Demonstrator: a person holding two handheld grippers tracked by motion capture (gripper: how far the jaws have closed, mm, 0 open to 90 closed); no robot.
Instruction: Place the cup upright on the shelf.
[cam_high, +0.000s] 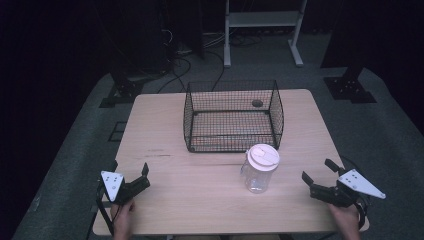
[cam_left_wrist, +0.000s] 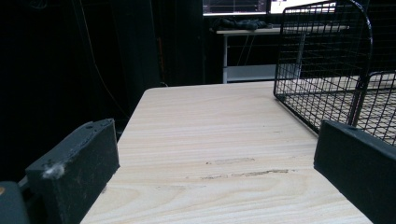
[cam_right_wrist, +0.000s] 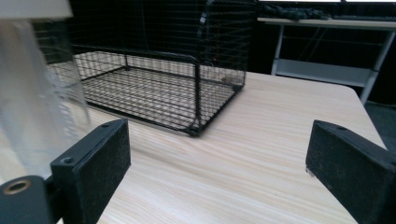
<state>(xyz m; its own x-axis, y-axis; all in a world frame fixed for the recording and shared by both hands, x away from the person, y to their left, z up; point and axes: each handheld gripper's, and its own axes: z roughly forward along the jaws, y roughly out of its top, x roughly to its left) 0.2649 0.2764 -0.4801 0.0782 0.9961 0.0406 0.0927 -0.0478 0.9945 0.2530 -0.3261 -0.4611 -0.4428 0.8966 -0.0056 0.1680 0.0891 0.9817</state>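
A clear plastic jar (cam_high: 260, 172) with a white lid stands upright on the wooden table (cam_high: 165, 130), just in front of the right corner of a black wire basket (cam_high: 189, 120). My left gripper (cam_high: 130, 167) rests open near the table's front left, with bare table (cam_left_wrist: 210, 116) between its jaws and the basket (cam_left_wrist: 327, 56) ahead to its right. My right gripper (cam_high: 317, 170) is open at the front right, a short way right of the jar. In the right gripper view the jar (cam_right_wrist: 37, 93) is blurred at the left, just beyond the left jaw, in front of the basket (cam_right_wrist: 196, 60).
A small dark round thing (cam_high: 257, 103) shows at the basket's back right, on or under its floor. Behind the table stand a white shelf frame (cam_high: 262, 20), black stands (cam_high: 350, 87) and cables (cam_high: 180, 62) on the grey floor. The table's edges lie close to both hands.
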